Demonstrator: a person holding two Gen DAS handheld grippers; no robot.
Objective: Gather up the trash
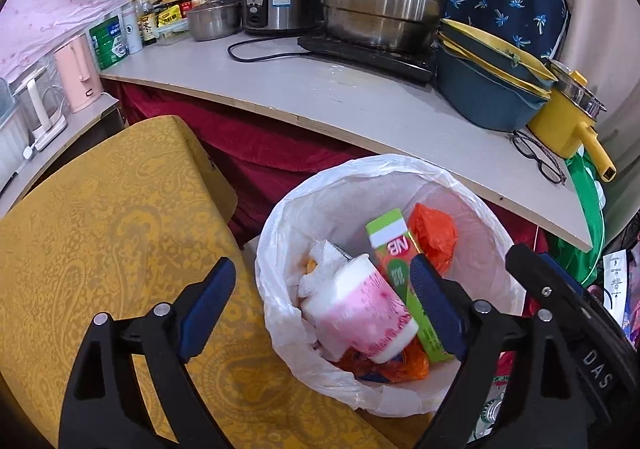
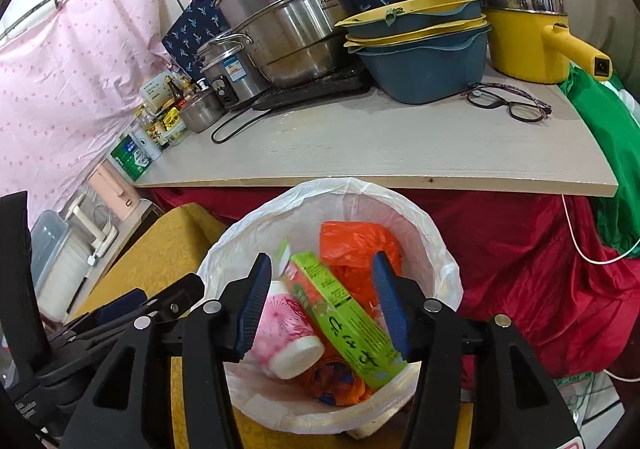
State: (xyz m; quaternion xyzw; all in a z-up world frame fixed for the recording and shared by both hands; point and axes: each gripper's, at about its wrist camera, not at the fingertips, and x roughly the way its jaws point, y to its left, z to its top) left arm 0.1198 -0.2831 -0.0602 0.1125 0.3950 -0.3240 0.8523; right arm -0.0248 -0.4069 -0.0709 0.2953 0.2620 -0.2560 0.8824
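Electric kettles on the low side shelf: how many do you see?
2. A pink kettle stands nearer the counter, and a white-framed clear kettle sits just beyond it toward the picture's left edge. More could be hidden past that edge.

Your way down into the white-lined round trash bin [image 2: 424, 233] is open at its mouth. Pale wooden shelf board [image 2: 360, 153] overhangs the rim at 12 o'clock. Yellow patterned cloth-covered table [image 1: 112, 233] crowds 9 o'clock. Red draped cloth [image 2: 540, 257] hangs at 3 o'clock.
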